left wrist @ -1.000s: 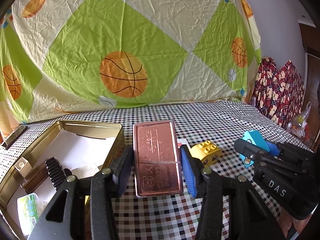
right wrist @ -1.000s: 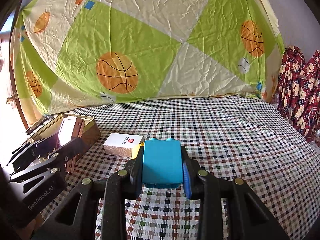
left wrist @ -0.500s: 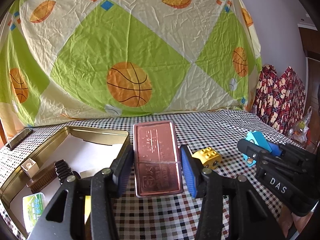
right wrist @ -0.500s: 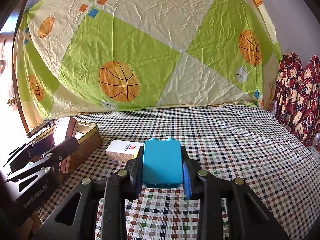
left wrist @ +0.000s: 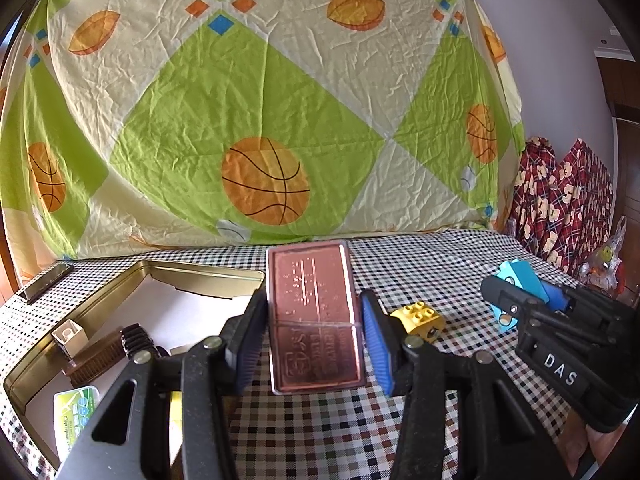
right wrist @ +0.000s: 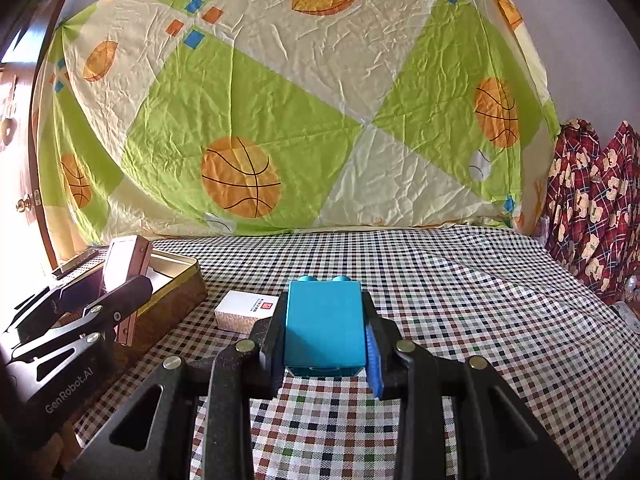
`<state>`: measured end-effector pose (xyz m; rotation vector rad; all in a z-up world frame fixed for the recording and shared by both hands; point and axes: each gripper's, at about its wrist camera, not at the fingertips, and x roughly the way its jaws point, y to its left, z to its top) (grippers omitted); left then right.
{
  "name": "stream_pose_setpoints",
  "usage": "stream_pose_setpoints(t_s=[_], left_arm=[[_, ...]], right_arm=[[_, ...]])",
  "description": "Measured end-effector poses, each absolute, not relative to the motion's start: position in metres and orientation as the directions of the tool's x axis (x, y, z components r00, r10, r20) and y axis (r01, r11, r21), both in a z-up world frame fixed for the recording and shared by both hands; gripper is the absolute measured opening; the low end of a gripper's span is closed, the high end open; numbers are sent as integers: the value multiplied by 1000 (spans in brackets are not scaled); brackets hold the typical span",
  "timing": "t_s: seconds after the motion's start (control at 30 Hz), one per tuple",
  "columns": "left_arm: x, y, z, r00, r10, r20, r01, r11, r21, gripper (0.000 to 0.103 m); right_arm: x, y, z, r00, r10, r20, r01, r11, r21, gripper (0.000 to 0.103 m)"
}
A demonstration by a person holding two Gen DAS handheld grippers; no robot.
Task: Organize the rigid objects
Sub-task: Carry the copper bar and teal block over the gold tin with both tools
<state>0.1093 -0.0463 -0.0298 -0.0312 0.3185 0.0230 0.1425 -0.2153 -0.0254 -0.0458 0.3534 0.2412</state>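
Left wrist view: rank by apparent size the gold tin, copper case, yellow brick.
1. gold tin, largest, though partly cut off by the frame and the tongs.
2. copper case, held close to the camera, so it looks bigger than it may be.
3. yellow brick, clearly smallest.

A wrinkled basketball-print sheet [left wrist: 260, 120] hangs behind the checkered tablecloth [right wrist: 460, 288]; red patterned fabric [right wrist: 592, 208] hangs at right.

Basketball-print sheet [left wrist: 264, 120] hangs behind checkered tablecloth [right wrist: 460, 300].
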Motion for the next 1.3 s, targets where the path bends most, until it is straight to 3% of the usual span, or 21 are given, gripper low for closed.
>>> stream_pose_setpoints(t_s=[0.87,1.3], left_arm=[[82,-27,-25,969,67,-239,-85,994,-66,46],[66,-17,-22,977,88,-195,-102,993,-67,46]], right_arm=[[108,-204,-15,936,294,-194,-303,953,-21,34],[96,-189,-13,929,333,-160,-341,940,-27,34]])
